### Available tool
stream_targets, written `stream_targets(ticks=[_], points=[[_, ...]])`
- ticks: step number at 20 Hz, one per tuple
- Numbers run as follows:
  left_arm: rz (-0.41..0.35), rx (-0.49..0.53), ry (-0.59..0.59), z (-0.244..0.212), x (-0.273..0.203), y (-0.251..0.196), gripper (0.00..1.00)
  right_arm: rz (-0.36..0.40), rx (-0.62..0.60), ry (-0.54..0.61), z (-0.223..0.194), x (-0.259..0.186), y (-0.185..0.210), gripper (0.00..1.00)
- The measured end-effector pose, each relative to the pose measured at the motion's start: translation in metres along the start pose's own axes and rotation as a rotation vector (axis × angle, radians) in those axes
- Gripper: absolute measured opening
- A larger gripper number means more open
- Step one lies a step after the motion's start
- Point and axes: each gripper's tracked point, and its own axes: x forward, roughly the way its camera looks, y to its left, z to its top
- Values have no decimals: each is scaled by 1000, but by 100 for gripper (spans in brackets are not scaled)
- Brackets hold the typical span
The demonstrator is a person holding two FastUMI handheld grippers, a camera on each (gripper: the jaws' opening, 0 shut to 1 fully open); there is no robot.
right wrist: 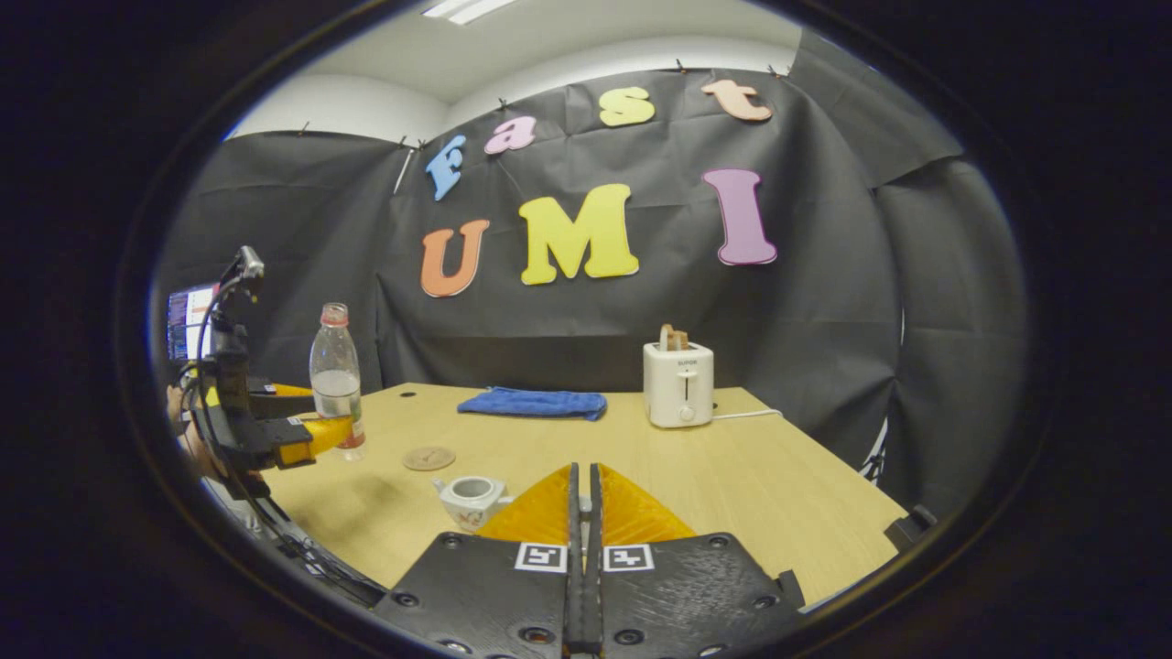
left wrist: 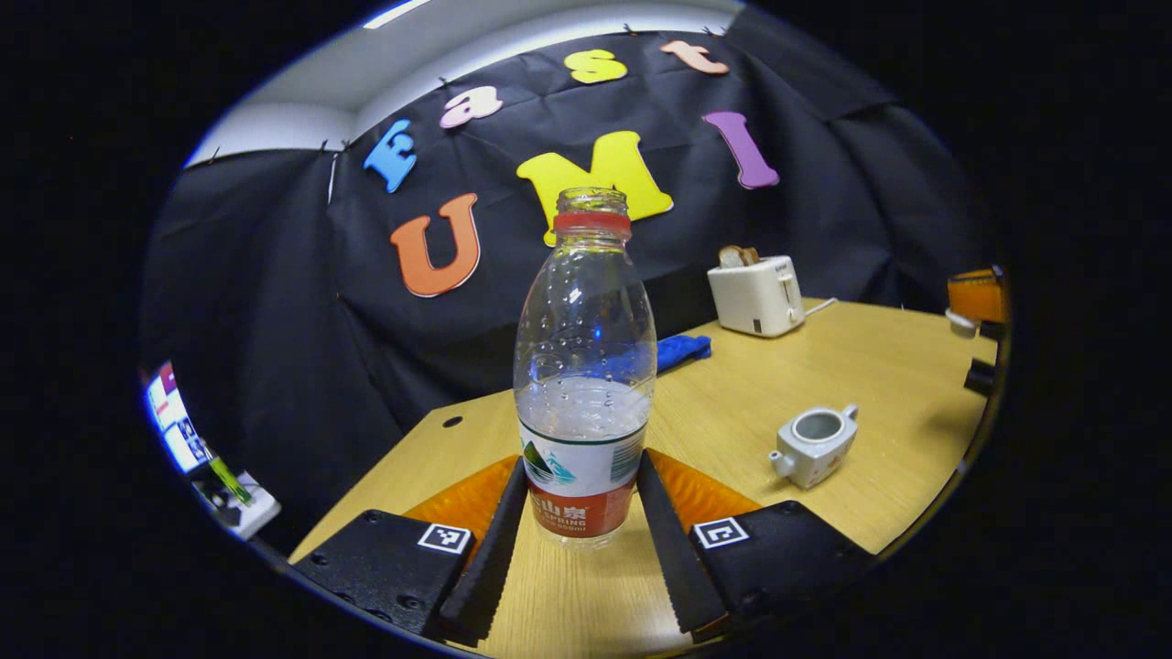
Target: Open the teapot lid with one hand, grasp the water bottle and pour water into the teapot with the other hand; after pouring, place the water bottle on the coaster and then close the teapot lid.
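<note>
Beside the bottle (right wrist: 336, 377) (right gripper view), a coaster (right wrist: 428, 458) lies.

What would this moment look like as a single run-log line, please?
left gripper: shut on water bottle | right gripper: shut | teapot: lid off

Dim booth, ceiling strip light (right wrist: 462, 9) overhead, soft shadows on table (right wrist: 778, 485), fisheye warp at edges
</note>
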Motion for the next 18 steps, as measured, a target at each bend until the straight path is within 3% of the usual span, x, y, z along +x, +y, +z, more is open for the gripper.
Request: stream_targets(ticks=[5,18], points=[[-78,-229,-38,15,26,2,74,4,-9,5,-1,0,4,0],[-150,-295,2,-3,122,-5,74,-46,-3,50,-21,10,-19,0]])
